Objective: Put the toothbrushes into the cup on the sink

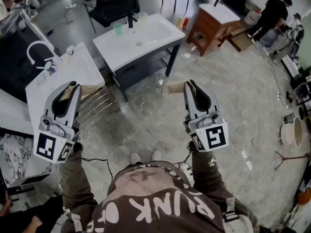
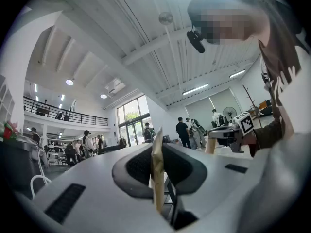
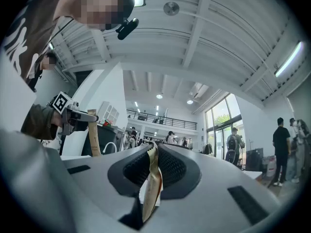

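Observation:
The white sink point(image 1: 155, 38) stands ahead on a dark frame. Beside its black faucet point(image 1: 130, 20) sit a green cup point(image 1: 117, 29) and a clear cup point(image 1: 143, 18). My left gripper point(image 1: 73, 89) is shut on a tan toothbrush point(image 1: 90, 90) that sticks out to the right. My right gripper point(image 1: 189, 84) is shut on a second tan toothbrush point(image 1: 174, 87) that points left. Both are held above the floor, short of the sink. In the left gripper view the toothbrush point(image 2: 157, 171) is pinched edge-on in the left gripper point(image 2: 156, 147). The right gripper view likewise shows a toothbrush point(image 3: 154, 176) in the right gripper point(image 3: 153, 157).
A second white counter point(image 1: 73, 74) with a white faucet point(image 1: 34, 50) and a rail rack point(image 1: 95, 106) stands at my left. A wooden vanity point(image 1: 214, 21) and a person in black point(image 1: 272, 13) are at the far right. A black chair point(image 1: 114, 1) is behind the sink. Cables lie on the floor.

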### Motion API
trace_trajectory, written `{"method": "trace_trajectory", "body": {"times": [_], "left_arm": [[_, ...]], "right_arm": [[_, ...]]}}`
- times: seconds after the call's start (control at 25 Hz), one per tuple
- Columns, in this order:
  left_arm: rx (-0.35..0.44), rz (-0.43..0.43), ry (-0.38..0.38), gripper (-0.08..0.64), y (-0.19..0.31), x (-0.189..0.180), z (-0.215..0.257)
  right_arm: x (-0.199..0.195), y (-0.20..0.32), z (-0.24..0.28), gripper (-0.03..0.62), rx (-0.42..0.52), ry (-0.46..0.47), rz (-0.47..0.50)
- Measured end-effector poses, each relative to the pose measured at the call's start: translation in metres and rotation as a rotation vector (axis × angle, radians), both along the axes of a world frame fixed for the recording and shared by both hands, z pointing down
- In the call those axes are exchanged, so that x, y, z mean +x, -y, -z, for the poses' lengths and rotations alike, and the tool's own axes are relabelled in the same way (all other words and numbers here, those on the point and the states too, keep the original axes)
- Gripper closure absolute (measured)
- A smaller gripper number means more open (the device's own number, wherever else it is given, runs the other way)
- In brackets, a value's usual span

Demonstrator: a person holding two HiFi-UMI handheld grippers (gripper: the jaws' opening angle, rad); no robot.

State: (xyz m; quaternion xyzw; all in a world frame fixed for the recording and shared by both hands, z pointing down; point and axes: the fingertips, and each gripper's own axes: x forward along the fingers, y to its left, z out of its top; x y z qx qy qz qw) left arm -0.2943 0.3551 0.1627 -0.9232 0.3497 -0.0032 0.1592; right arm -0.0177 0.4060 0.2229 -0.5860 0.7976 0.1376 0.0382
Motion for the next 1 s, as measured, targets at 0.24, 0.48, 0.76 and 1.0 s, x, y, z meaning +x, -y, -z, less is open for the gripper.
{"method": "trace_trajectory", "body": {"times": [0.24,0.48,0.76,1.0], "left_arm": [[0.006,0.003,0.001,0.511,-0.001,0.003,0.002],[0.004,-0.003,0.006,0.511,0.002,0.004,0.000],[0.010,-0.008,0.015,0.511,0.007,0.017,0.003],[0.011,-0.008,0.026,0.511,0.005,0.039,0.003]], "right_arm": [[0.002,0.000,0.001,0.555,0.000,0.000,0.003],[0.002,0.001,0.000,0.554,0.009,0.030,0.016],[0.012,0.005,0.003,0.555,0.022,0.038,0.019],[0.030,0.003,0.002,0.557,0.029,0.045,0.025]]}}
